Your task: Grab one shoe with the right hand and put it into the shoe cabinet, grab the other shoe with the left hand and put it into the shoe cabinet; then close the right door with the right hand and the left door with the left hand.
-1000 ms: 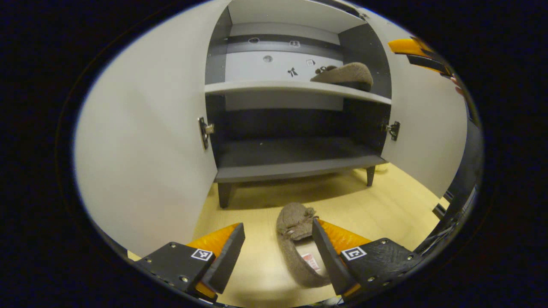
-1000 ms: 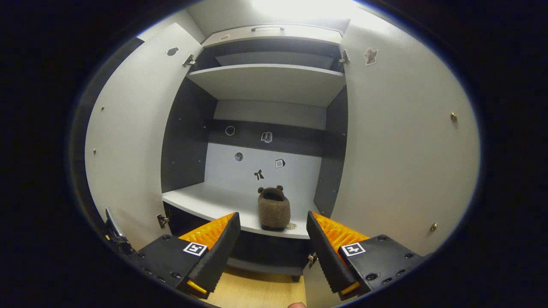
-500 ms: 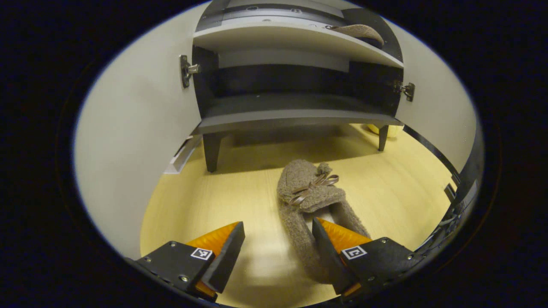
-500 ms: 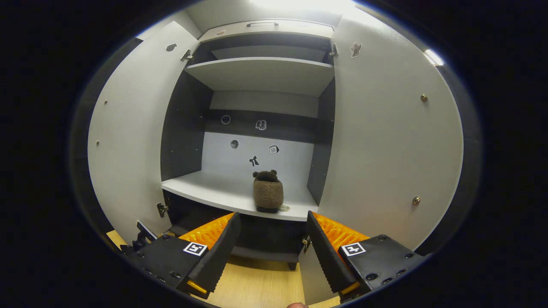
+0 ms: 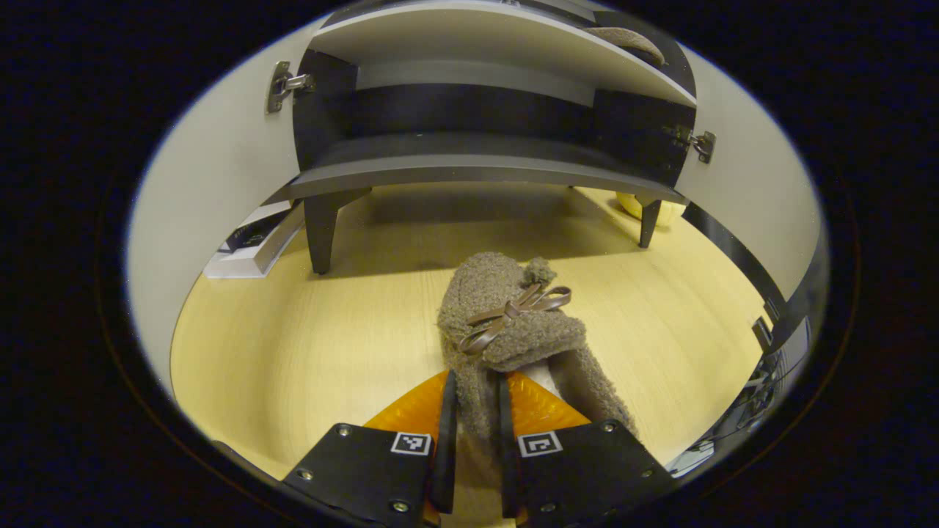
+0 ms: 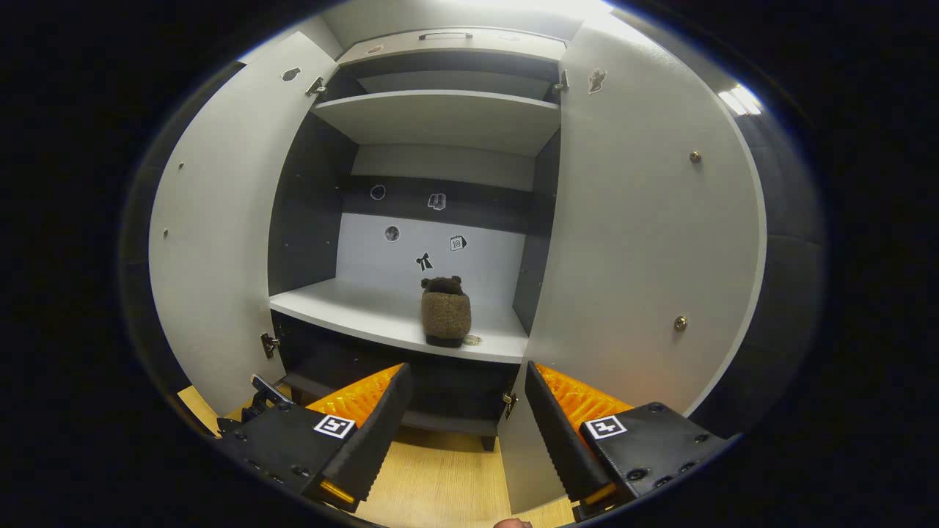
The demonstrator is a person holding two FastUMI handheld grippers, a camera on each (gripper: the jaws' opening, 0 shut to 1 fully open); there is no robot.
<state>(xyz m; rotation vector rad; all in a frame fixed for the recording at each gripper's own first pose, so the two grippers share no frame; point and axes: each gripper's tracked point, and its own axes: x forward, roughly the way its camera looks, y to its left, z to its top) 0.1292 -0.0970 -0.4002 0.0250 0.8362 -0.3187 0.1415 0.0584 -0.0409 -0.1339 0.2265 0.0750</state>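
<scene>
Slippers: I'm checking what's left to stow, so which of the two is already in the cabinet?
The slipper on the shelf, toe pointing out; the slipper on the floor sits clamped in the left gripper.

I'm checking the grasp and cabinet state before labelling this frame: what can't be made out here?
- Left gripper view: the slipper's heel, hidden behind the left gripper.
- Left gripper view: the shelved slipper, cut off by the edge.
- Right gripper view: the stickers on the cabinet back, too small to identify.

shoe (image 5: 506, 330): fuzzy brown | cabinet (image 6: 440, 125): grey, dark inside | floor (image 5: 308, 345): pale wood
</scene>
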